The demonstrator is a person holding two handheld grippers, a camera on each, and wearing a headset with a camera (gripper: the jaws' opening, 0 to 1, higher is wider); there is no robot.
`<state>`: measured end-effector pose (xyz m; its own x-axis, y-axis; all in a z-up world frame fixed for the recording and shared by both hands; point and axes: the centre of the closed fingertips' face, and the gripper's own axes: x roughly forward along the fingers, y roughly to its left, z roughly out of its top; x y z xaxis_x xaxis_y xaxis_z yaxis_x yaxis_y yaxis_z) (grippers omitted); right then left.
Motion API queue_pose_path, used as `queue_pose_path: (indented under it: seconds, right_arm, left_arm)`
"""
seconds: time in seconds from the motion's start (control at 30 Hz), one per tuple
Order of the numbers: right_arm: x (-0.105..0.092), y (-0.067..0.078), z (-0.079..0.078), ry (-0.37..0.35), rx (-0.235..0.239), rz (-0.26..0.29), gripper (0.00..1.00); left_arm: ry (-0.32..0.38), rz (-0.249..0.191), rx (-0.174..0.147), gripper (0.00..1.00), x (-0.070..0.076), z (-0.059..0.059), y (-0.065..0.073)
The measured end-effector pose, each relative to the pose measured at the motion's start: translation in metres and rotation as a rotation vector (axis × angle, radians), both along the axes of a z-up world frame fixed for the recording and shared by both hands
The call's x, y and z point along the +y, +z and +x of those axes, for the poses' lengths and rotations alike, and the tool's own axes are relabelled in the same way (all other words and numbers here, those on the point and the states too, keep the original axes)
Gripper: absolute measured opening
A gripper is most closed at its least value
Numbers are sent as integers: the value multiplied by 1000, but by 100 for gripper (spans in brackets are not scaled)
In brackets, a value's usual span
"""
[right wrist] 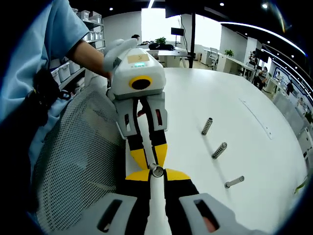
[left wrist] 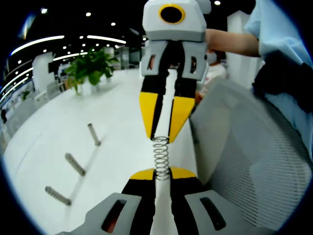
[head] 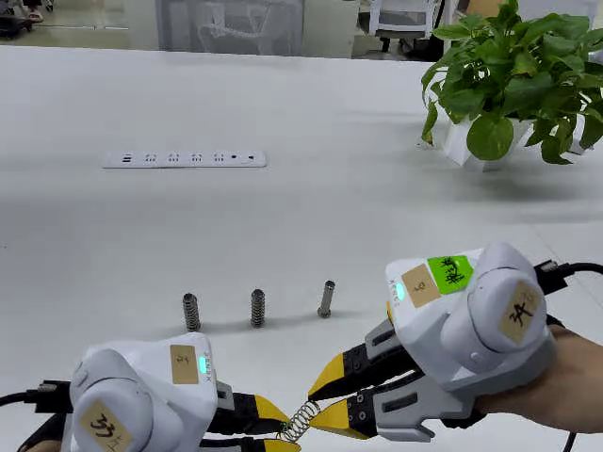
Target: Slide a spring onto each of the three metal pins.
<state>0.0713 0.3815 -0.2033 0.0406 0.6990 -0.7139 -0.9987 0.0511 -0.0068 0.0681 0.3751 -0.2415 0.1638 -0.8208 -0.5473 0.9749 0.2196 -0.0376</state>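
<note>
- White table (head: pixel 377 207): work surface for all items below.
- Power strip (head: pixel 184 159): white, lies flat at far left, well apart from the pins.
- Left gripper (head: pixel 280 431): near edge, lower left, clenched on one end of the loose spring.
- Left pin (head: pixel 191 312): upright, already wears a spring.
- Middle pin (head: pixel 257 308): upright, also wears a spring.
- Loose spring (head: pixel 300 421): held off the table, stretched between the two grippers' yellow tips, nearer the person than the pin row.
- Right pin (head: pixel 326 298): upright, bare metal.
- Right gripper (head: pixel 314 410): lower right, clamped on the loose spring's other end.
- Potted plant (head: pixel 509 85): far right corner.
</note>
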Motion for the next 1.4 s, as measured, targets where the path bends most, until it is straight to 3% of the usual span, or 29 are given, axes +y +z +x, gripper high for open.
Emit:
queue_pose_path:
  seconds: [0.37,0.6,0.7,0.8,1.13,1.4]
  right_arm:
    - [0,-2,-3,36,-40,-61,11]
    - [-4,-3,-4,57,-57,-96,11]
    - [-4,-2,-4,54,-42,-87,13]
    - [-4,-1,-3,45,-35,-84,23]
    - [-6,-1,-5,53,62,-76,20]
    - [-6,-11,-4,74,67,-119,17]
  left_arm:
    - [-1,9,13,9,-3,-1,-2]
    - [-6,16,3,9,-4,-2,-3]
    - [-7,13,-4,9,-4,-1,-1]
    - [-6,9,-8,9,-5,-1,-1]
    - [-14,-17,-37,9,-10,1,5]
    - [-21,-29,-45,9,-16,2,9]
